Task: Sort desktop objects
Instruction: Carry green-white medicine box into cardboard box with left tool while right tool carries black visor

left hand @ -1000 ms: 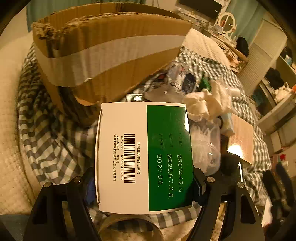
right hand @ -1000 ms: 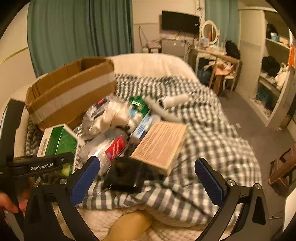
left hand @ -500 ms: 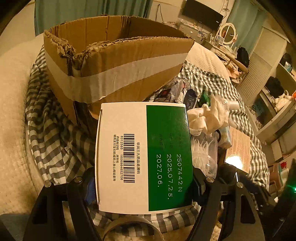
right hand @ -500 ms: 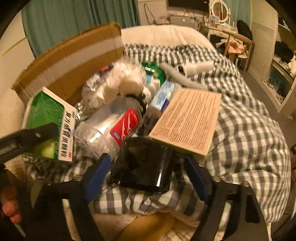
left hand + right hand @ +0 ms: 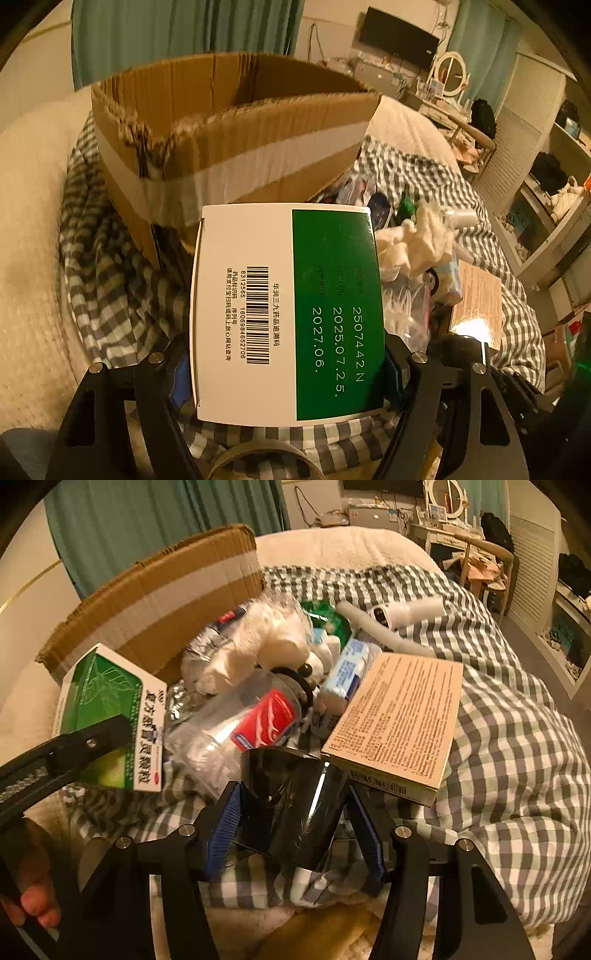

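— What's on your left feed?

— My left gripper (image 5: 288,365) is clamped on a green-and-white medicine box (image 5: 284,310); the blue pads press its two long sides, and the face turned to the camera carries a barcode and printed dates; I'm holding it up in front of the open cardboard box (image 5: 236,147), which sits on the checked blanket (image 5: 110,280) with a band of pale tape round its wall.

— And the right?

— My right gripper (image 5: 295,834) has its fingers closed in against a dark, glossy plastic object (image 5: 295,805); both pads look to be touching it, but I can't tell what the thing is; it lies at the near edge of the pile, just beside a flat tan carton (image 5: 399,720) covered in small print.

— The rest of the clutter?

— Heaped between the cardboard box and the carton; a clear plastic bottle with a red label (image 5: 258,723), a crumpled white wad (image 5: 266,642), a pale blue packet (image 5: 351,672); a white tube (image 5: 410,611) lies further back on the blanket; the medicine box shows at the left of this view too, with a hand (image 5: 33,893) low in that corner.
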`<state>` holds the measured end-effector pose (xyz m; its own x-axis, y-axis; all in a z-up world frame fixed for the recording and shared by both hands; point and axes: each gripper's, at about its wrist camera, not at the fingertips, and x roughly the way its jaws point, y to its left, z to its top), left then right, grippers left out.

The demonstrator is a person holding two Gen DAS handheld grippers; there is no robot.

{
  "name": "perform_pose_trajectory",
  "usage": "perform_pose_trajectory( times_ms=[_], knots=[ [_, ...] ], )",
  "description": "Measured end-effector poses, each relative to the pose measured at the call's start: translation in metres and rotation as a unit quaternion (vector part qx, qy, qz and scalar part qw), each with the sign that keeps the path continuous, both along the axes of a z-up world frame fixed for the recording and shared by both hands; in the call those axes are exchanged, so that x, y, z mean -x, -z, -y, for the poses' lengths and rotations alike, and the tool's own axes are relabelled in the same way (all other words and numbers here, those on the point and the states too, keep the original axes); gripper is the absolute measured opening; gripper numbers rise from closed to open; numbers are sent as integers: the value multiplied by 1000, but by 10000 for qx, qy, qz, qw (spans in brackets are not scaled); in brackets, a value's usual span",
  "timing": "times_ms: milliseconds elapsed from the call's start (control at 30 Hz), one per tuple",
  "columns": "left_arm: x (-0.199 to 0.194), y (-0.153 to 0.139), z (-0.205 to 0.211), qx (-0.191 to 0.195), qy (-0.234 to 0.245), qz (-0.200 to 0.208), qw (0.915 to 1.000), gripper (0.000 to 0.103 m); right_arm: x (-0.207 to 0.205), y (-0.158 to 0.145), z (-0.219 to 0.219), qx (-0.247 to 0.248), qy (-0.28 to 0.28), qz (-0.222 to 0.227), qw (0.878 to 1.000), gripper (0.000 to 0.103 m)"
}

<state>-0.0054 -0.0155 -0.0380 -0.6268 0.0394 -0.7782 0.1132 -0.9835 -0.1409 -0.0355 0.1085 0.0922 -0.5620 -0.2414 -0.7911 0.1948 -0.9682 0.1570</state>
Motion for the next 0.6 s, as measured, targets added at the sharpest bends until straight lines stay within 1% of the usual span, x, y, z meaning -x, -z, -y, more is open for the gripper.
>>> perform_pose_trajectory(
  times_ms=[167,300,467,600],
  knots=[
    [-5,-7,-5,129,52,-238,9996,79,-5,-16,0,25,16,-145,9999,58],
    [-8,-13,-3,12,128,-285,9995,79,-13,-36,3,-77,-12,-343,9994,58],
    [-13,-28,1,-2,155,-502,9986,79,-19,-64,8,-110,-82,-569,9983,58],
    [-18,-44,7,-107,161,-692,9974,79,-24,-87,16,-150,-174,-779,9967,58]
  ],
)
